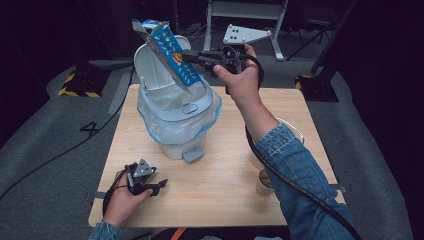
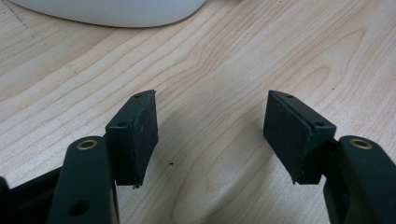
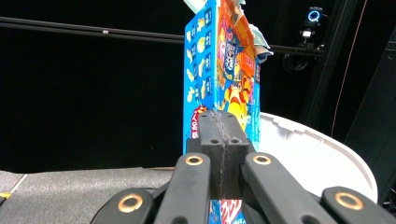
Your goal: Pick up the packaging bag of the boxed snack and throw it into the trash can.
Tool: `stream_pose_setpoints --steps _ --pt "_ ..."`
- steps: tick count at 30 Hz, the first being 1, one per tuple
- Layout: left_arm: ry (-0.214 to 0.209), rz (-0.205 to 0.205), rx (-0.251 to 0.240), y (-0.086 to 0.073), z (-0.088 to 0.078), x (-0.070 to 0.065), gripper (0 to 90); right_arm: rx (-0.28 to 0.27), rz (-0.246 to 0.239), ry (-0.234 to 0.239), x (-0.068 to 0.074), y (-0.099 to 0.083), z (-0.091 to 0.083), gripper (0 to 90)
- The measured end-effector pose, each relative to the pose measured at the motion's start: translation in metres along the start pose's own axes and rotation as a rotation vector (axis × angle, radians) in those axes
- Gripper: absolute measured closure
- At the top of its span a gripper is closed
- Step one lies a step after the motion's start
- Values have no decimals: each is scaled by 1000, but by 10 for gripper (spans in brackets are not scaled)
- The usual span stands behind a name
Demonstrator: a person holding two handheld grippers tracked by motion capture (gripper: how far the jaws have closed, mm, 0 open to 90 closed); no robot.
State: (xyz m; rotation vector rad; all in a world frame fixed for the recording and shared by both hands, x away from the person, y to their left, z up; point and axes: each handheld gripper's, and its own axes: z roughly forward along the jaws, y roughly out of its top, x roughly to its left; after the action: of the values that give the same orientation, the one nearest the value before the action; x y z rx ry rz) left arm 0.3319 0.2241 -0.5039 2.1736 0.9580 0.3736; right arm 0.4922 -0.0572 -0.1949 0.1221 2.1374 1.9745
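Low in the frame's left, the left tool [image 1: 150, 185] rests on the bench [image 1: 220, 200], jaws apart and empty, idle. Farther up, the right tool [image 1: 192, 57] pinches a flattened blue box [image 1: 170, 52] above the open bin [image 1: 175, 115], apparently ready to drop it in.

The pedal bin [image 1: 175, 125] stands on the table [image 1: 220, 195] toward eleven o'clock, lid [image 1: 152, 65] raised behind it — a snack box [image 1: 170, 52] tilts over its mouth. Two cups [image 1: 263, 181] sit at four o'clock.
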Motion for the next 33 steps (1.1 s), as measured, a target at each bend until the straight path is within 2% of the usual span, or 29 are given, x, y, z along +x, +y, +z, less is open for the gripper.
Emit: stream_pose_setpoints --steps 5,18,19,21,22,24,28,33 --pt "0 0 1 0 0 0 356 -7 19 10 -3 -9 6 900" --pt "-1 0 1 0 0 0 356 3 30 28 -8 -33 21 881" --pt "0 0 1 0 0 0 356 17 25 29 -8 -35 23 838" --pt "0 -1 1 0 0 0 356 27 6 -29 -7 -38 22 595" --pt "0 0 -1 0 0 0 356 23 19 -40 -8 -39 22 490" --pt "0 -4 -1 0 0 0 356 21 33 -66 -9 -38 18 392" --pt "-1 -2 2 0 0 0 356 40 31 -71 -7 -34 5 369" --pt "-1 -3 1 0 0 0 356 143 -1 -78 4 -33 -13 364"
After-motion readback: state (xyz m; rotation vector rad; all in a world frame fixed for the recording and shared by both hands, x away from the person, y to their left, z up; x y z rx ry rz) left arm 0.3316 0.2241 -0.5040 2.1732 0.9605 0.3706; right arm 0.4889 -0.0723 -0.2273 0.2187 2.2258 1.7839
